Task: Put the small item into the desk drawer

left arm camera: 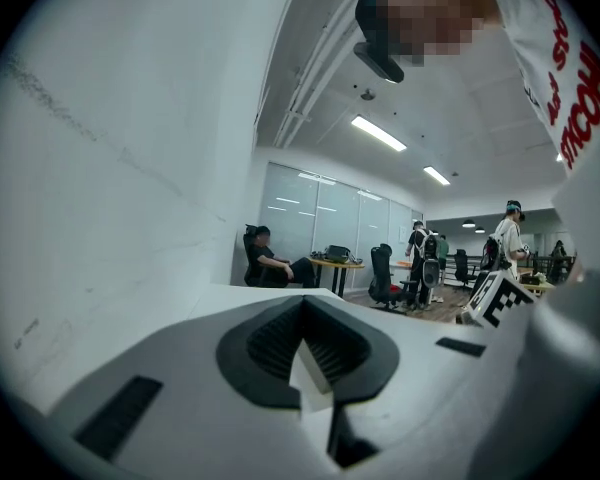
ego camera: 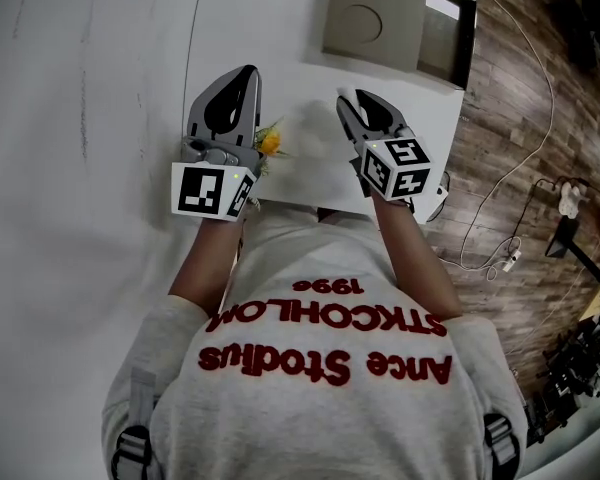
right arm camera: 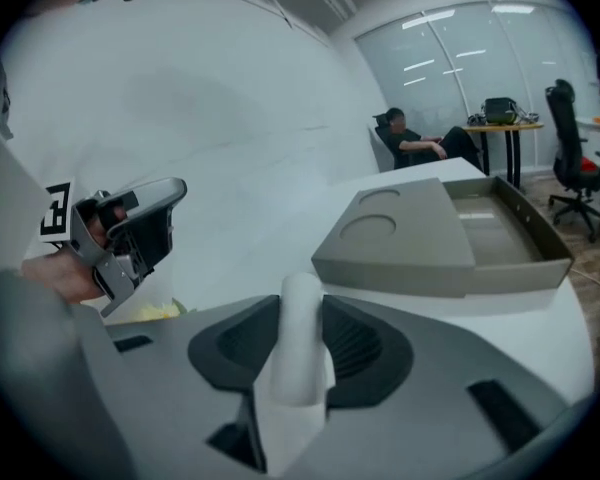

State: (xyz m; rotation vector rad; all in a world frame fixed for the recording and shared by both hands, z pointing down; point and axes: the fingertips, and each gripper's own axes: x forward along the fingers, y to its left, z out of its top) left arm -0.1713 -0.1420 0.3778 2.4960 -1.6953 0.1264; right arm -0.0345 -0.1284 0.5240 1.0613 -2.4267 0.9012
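My right gripper [right arm camera: 300, 303] is shut on a small white cylinder [right arm camera: 298, 363] that stands up between its pads. It hovers over the white desk [ego camera: 310, 38], short of a grey drawer unit [right arm camera: 400, 233] whose drawer [right arm camera: 505, 228] is pulled open; the unit [ego camera: 372, 13] sits at the desk's far end in the head view. The left gripper [ego camera: 242, 80] hangs level beside it, jaws together with nothing in them, and also shows in the right gripper view [right arm camera: 130, 233]. A small yellow flower-like item [ego camera: 269, 144] lies on the desk just right of the left gripper.
A white wall [ego camera: 80, 118] runs along the desk's left side. Wood floor with cables [ego camera: 510, 168] lies past the desk's right edge. Office chairs, tables and standing people [left arm camera: 420, 258] are far behind; one person sits by the glass wall [right arm camera: 420, 145].
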